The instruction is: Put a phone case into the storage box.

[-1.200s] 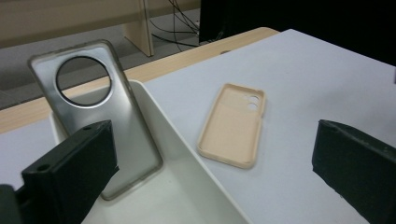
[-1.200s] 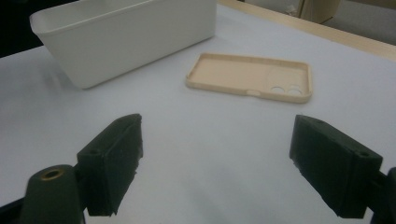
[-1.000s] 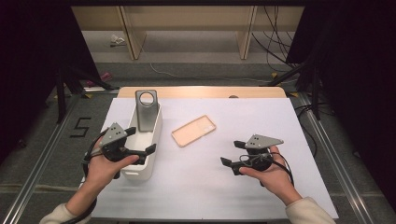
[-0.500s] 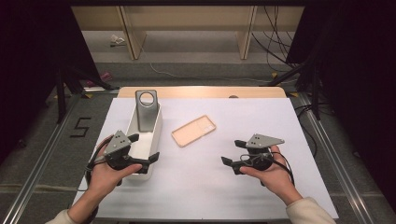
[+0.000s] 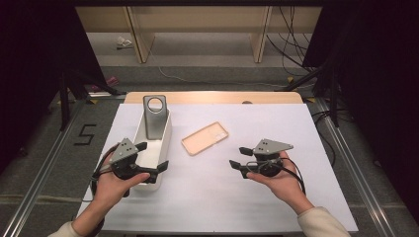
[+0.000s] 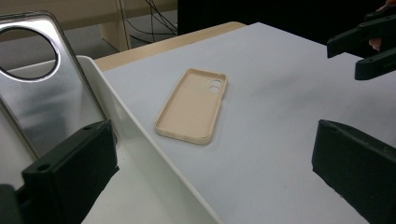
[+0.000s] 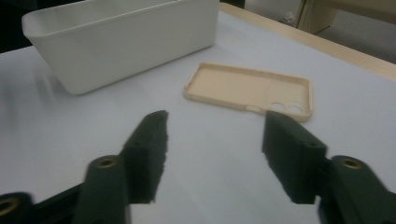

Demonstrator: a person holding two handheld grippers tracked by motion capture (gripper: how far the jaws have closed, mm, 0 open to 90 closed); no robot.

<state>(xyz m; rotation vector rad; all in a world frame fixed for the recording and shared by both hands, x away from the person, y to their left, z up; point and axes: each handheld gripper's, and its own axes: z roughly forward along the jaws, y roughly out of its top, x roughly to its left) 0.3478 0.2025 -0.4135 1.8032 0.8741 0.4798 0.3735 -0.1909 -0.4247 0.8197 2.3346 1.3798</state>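
Phone case (image 5: 204, 138): a beige case lies flat on the white tabletop (image 5: 296, 128), open side up, camera holes toward the far end, between the two grippers and touching neither.
Its place: just beside the white bin (image 5: 165, 132), on the bin's right in the high view, clear of the bin wall; in the left gripper view the case (image 6: 192, 105) sits ahead between the jaws, a little way off.
White bin: a long narrow tub standing on the left part of the tabletop, its long side running away from the person.
Clear case (image 5: 154, 116): a second, see-through case with a large round hole leans upright inside the bin at its far end; in the left gripper view it (image 6: 42, 88) stands close against the left jaw.
Left gripper (image 5: 150, 157): held in the left hand (image 5: 111, 185) at the near end of the bin, jaws wide apart, one over the bin's inside and one beyond its right wall, gripping nothing.
Right gripper (image 5: 238, 158): held in the right hand (image 5: 281, 180) on the right part of the tabletop, pointing toward the beige case yet well short of it.
Right jaws: they have just been closing and now stand half apart with nothing between them.
Right gripper view: beige case (image 7: 250, 88) ahead, bin (image 7: 121, 42) behind it.
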